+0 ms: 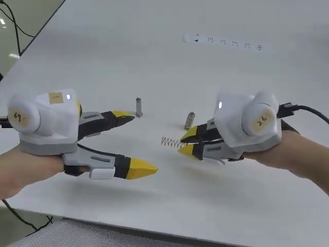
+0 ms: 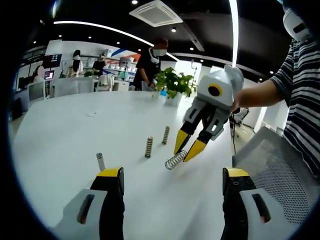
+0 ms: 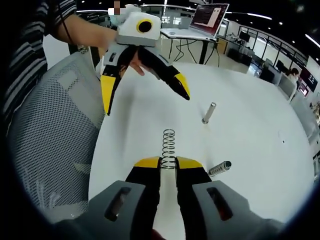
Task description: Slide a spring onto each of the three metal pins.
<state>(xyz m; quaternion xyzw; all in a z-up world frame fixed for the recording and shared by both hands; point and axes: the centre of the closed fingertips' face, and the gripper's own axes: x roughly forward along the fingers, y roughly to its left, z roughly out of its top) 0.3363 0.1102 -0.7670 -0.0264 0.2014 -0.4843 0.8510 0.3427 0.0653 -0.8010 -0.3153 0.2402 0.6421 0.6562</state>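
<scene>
A thin silver coil spring juts out, pinched by the right gripper. The left gripper gapes wide, empty.

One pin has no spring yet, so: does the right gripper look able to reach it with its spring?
Probably yes. The right gripper is shut on a spring, and the bare pin stands upright on open table ahead. The open left gripper hovers close beside the pin, not between.

Shiny metal spring, matt white table
</scene>
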